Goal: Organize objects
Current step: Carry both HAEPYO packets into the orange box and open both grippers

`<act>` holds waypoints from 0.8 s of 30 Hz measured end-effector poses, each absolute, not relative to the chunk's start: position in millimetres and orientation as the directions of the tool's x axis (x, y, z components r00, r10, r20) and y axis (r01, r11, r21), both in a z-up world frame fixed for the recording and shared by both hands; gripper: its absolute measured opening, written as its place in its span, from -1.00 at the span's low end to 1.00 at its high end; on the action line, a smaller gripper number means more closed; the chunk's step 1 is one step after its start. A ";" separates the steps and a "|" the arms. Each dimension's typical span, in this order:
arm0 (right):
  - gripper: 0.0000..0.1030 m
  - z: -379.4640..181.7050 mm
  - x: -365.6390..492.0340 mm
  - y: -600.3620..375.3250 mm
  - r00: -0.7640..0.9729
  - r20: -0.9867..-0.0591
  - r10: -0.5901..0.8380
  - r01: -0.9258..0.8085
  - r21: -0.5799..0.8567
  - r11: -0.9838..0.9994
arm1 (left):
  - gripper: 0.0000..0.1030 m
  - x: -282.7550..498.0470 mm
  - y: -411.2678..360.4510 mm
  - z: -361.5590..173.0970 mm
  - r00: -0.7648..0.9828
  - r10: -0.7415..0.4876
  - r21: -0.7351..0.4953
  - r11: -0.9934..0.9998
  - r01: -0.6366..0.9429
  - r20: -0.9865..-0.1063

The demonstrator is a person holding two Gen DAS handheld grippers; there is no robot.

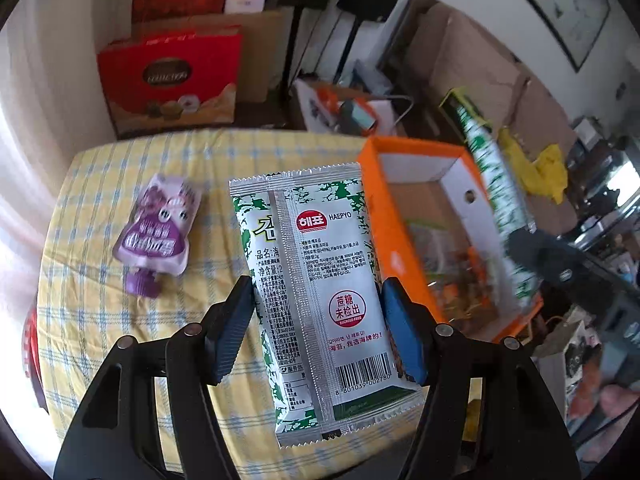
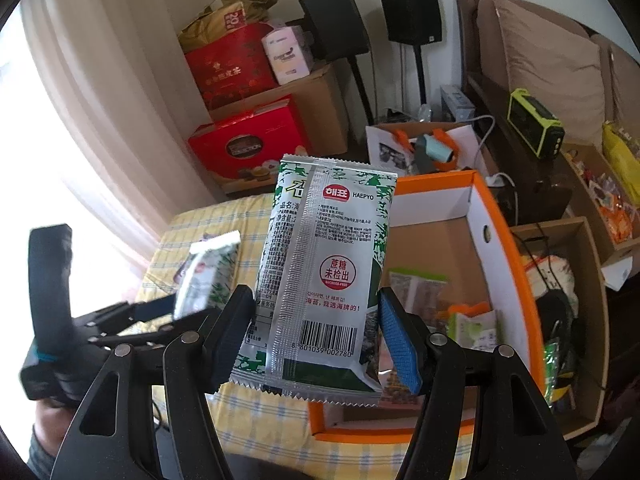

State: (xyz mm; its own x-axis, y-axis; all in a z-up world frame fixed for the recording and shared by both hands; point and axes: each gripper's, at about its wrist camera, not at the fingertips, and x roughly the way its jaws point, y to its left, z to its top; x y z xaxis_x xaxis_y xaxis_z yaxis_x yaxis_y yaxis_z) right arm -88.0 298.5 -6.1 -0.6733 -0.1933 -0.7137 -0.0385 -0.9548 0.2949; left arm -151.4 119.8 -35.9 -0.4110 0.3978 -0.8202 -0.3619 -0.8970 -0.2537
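Each tool holds a seaweed packet between its pads, long axis pointing away from the hand. The right tool (image 2: 316, 336) grips its packet (image 2: 320, 280) just over the near edge of the orange box (image 2: 516, 264), nearer to it. The left tool (image 1: 320, 328) holds its packet (image 1: 320, 292) above the tabletop (image 1: 92, 200), box to its right. Both tools tilt downward. A purple pouch (image 1: 158, 232) lies farther left.

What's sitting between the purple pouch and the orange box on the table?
In the left wrist view, the seaweed packet held in the left claw shows between the purple pouch and the orange box.
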 end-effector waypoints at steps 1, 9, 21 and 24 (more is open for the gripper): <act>0.27 -5.9 -87.0 300.0 -0.675 -0.714 -0.187 -0.041 0.289 -0.956 | 0.20 -151.0 122.6 -33.1 -0.414 0.403 -0.257 -0.895 -0.365 -0.816; 0.27 -11.2 -83.5 318.6 -0.669 -0.726 -0.158 -0.067 0.270 -0.960 | 0.20 -151.8 151.5 -27.6 -0.401 0.411 -0.248 -0.883 -0.399 -0.819; 0.27 -27.9 -84.1 354.5 -0.643 -0.758 -0.110 -0.095 0.221 -0.971 | 0.20 -157.1 203.7 -30.7 -0.368 0.444 -0.275 -0.861 -0.428 -0.817; 0.27 -33.5 -87.3 361.9 -0.632 -0.768 -0.104 -0.096 0.210 -0.973 | 0.21 -160.1 214.9 -33.3 -0.358 0.449 -0.281 -0.857 -0.432 -0.819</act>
